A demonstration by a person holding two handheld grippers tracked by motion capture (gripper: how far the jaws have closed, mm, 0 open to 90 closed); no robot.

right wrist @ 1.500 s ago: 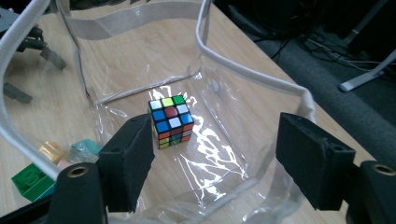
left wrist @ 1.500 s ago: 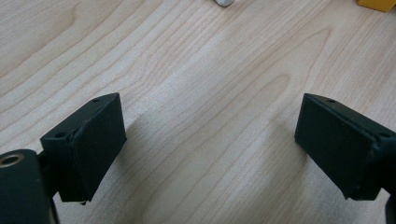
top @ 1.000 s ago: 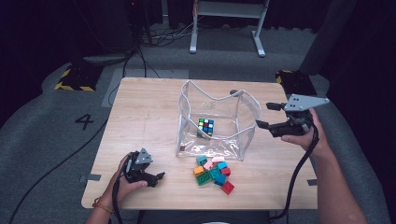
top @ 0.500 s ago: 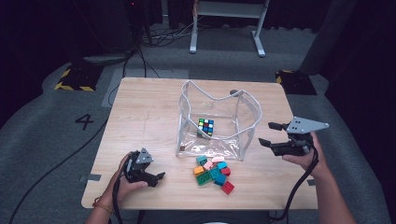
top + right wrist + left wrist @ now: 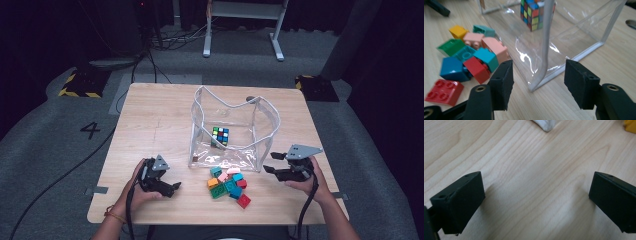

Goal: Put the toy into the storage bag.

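A clear plastic bag (image 5: 250,127) with white edging stands open in the middle of the table, and a colour cube (image 5: 220,136) lies inside it. Several toy bricks (image 5: 227,182) are heaped just in front of the bag. My right gripper (image 5: 270,163) is low by the bag's front right corner. In the right gripper view its jaws (image 5: 539,75) have just been closing; the bag's corner seam (image 5: 545,47) stands between them, untouched. My left gripper (image 5: 172,182) rests front left, open over bare wood (image 5: 536,185).
The wooden table (image 5: 155,115) has free room on its left half and behind the bag. A red brick (image 5: 442,91) lies nearest the front edge. A yellow brick (image 5: 630,126) and a white bag corner (image 5: 545,125) edge the left gripper view.
My right gripper has come down from beside the bag's upper rim to table level at its front right corner, and its jaws are narrower. The left gripper has kept still.
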